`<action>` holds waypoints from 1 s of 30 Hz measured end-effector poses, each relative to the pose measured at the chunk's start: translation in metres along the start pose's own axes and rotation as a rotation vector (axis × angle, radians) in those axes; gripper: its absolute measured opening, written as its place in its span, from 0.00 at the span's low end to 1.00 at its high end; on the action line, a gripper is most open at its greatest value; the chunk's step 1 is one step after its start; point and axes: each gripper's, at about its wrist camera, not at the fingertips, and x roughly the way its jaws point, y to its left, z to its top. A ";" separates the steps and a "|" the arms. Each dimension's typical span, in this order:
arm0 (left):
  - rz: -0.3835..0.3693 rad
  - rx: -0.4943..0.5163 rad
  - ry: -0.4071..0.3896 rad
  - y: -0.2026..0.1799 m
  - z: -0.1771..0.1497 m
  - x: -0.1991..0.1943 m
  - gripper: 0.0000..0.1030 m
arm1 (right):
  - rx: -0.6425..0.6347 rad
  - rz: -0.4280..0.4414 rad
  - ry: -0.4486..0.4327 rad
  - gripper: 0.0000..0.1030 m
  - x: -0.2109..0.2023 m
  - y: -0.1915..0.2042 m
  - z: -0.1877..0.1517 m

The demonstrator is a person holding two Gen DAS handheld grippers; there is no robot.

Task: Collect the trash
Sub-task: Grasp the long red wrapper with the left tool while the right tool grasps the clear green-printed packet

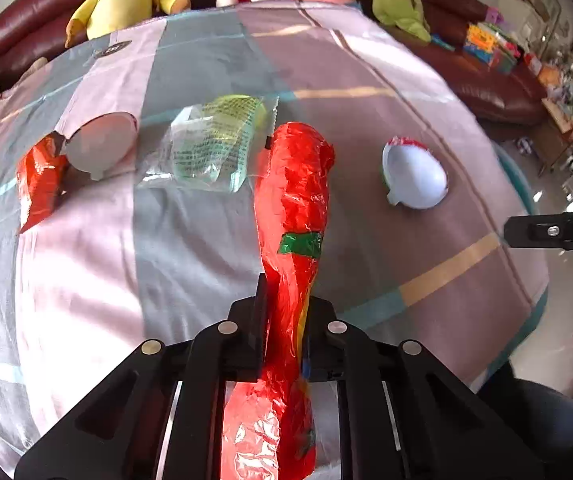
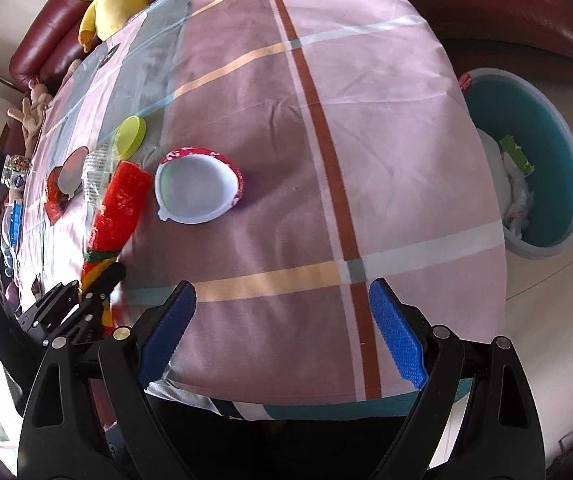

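Left tongs [image 1: 284, 320] pinched tight on red wrapper [image 1: 292, 200]. Right tongs [image 2: 282, 332] wide open, holding nothing, over worktop's [image 2: 406, 160] near edge; bin [image 2: 566, 184] far right.

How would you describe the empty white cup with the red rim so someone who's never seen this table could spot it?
Start at the checked tablecloth, on its wide mauve patch. The white cup lies there alone, just right of the long red wrapper that the left gripper holds. Unlike the other white cup among the wrappers, nothing touches it, and a red printed band rings it.
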 end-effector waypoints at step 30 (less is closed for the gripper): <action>-0.001 -0.273 -0.154 0.153 0.030 -0.061 0.12 | -0.419 0.001 0.022 0.82 0.050 0.186 0.058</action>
